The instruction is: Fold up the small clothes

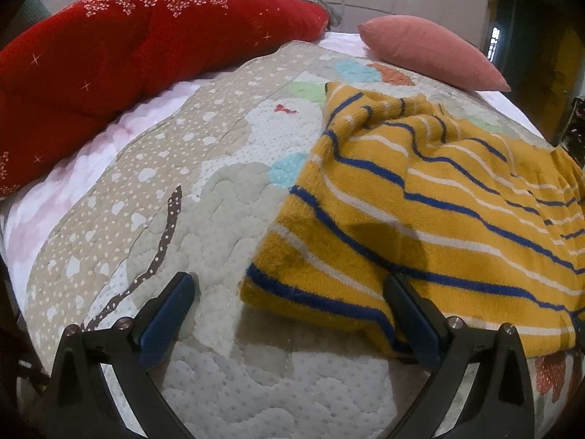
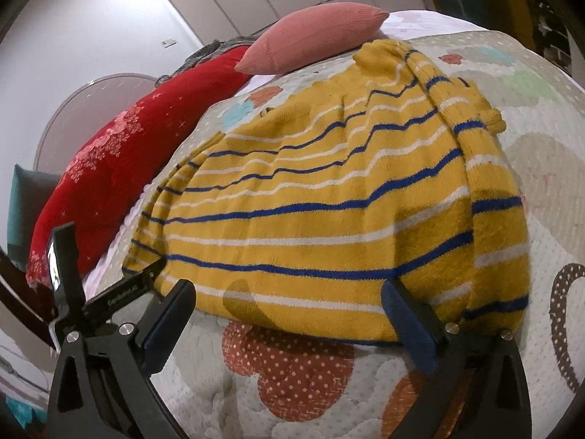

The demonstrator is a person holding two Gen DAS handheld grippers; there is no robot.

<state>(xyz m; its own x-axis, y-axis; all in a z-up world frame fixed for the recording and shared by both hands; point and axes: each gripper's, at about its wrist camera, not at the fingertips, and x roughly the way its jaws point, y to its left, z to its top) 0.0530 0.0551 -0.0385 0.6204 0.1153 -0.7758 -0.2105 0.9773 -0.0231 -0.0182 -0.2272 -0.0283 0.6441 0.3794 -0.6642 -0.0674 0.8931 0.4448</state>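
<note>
A small mustard-yellow knitted sweater (image 1: pixel 438 212) with blue and white stripes lies folded over on a quilted patterned bedspread (image 1: pixel 204 201). My left gripper (image 1: pixel 289 285) hovers open at the sweater's near left corner, one finger over the quilt, the other over the knit. In the right wrist view the sweater (image 2: pixel 329 190) fills the middle, a sleeve folded along its right side. The right gripper (image 2: pixel 289 289) stands wide open just above the sweater's near hem, nothing pressed between its pads.
A long red floral bolster (image 1: pixel 128 66) lies along the left of the bed, and a pink cushion (image 1: pixel 431 51) sits at the far end. The same cushion (image 2: pixel 314 36) and bolster (image 2: pixel 139 157) show behind the sweater. A black device on a mount (image 2: pixel 69 281) sticks out at left.
</note>
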